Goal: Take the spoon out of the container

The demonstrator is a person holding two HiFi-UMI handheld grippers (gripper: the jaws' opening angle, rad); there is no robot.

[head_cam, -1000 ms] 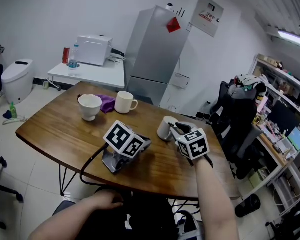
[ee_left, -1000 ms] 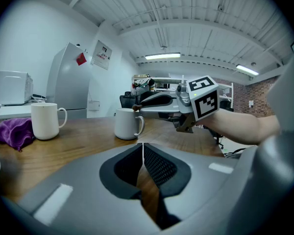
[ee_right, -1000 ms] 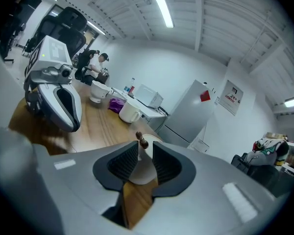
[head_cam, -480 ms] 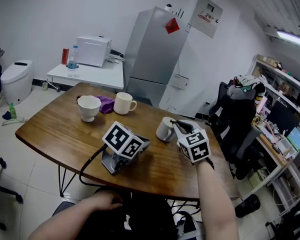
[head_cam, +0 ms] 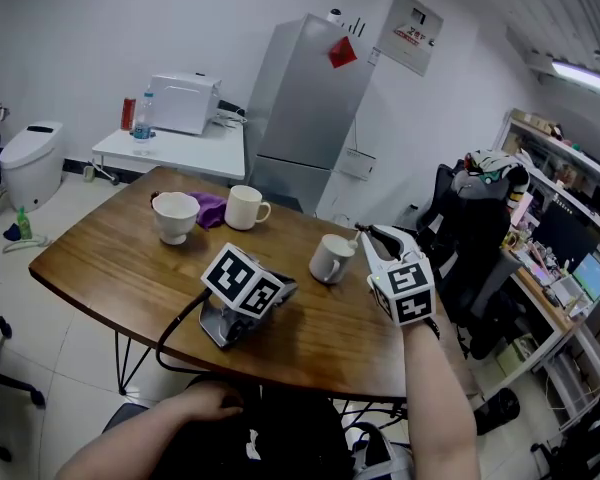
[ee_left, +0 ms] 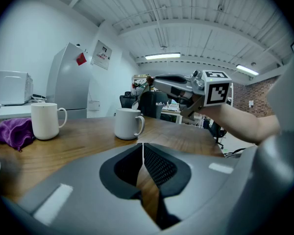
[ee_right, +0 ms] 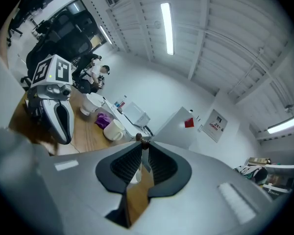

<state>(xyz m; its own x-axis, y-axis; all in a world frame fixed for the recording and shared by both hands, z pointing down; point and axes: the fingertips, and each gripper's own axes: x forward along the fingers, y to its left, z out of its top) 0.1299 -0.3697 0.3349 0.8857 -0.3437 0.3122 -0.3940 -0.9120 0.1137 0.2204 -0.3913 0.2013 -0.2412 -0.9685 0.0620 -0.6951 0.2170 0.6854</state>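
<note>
Spoon [ee_left: 134, 104], clamped in the right gripper [ee_right: 142, 146], is hanging at the mug's [ee_left: 127, 124] one-o'clock rim, apparently almost out, while the left gripper [ee_left: 143, 148] is lying closed on the desk [head_cam: 130, 258].

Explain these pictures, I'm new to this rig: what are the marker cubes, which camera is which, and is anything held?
No robot: a person works two handheld grippers; the marker cubes belong to them. The wide picture comes from a head camera; the other two look along each gripper's jaws. The left gripper lies on the table, jaws together, empty. The right gripper is shut on the spoon, over the nearest mug. A white cup, another mug and a purple cloth sit farther back.
</note>
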